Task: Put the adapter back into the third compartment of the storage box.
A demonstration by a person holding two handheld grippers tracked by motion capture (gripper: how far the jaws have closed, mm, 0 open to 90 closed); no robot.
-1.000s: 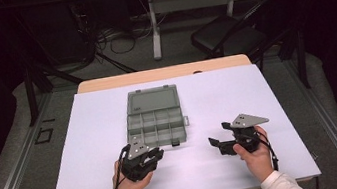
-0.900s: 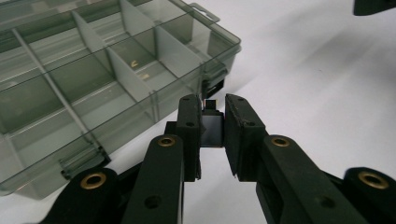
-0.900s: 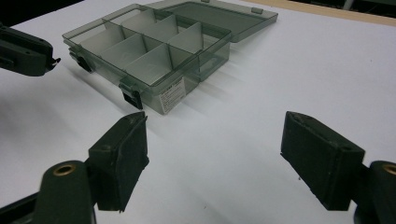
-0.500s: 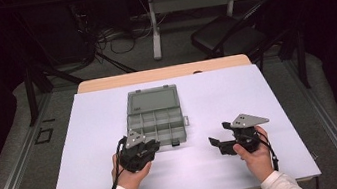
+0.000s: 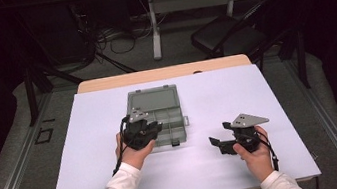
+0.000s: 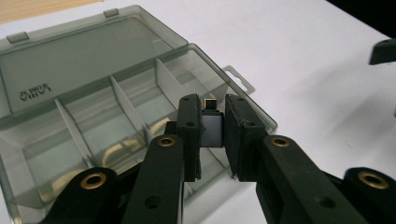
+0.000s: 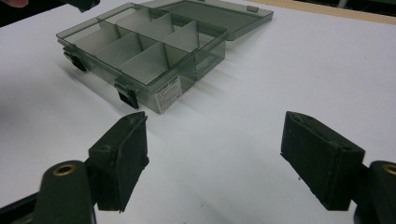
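**A:** so what was the left one actually holding?

**B:** a small grey block (image 6: 213, 129) with a little dark tab on top. It sat pinched between the two black jaws of the left gripper (image 6: 213, 135), which were closed narrow on it from both sides. It hung over the near right end of the organizer box (image 6: 93, 121), above the compartments, not down in one as far as I could tell.

**A:** and the box?

**B:** smoky clear plastic, lid (image 6: 79, 56) flipped open and lying flat behind the tray, with dividers splitting the tray into compartments. From above it was on the white table cover (image 5: 287, 92), a bit left of centre, with the left gripper (image 5: 147, 129) over its near left part.

**A:** right hand doing anything?

**B:** nope. The right gripper (image 7: 215, 161) had its jaws spread wide with nothing between them, just bare white cover. In the high view it (image 5: 225, 142) sat well apart from the box, off to the right and nearer the person, jaws pointing left toward it.
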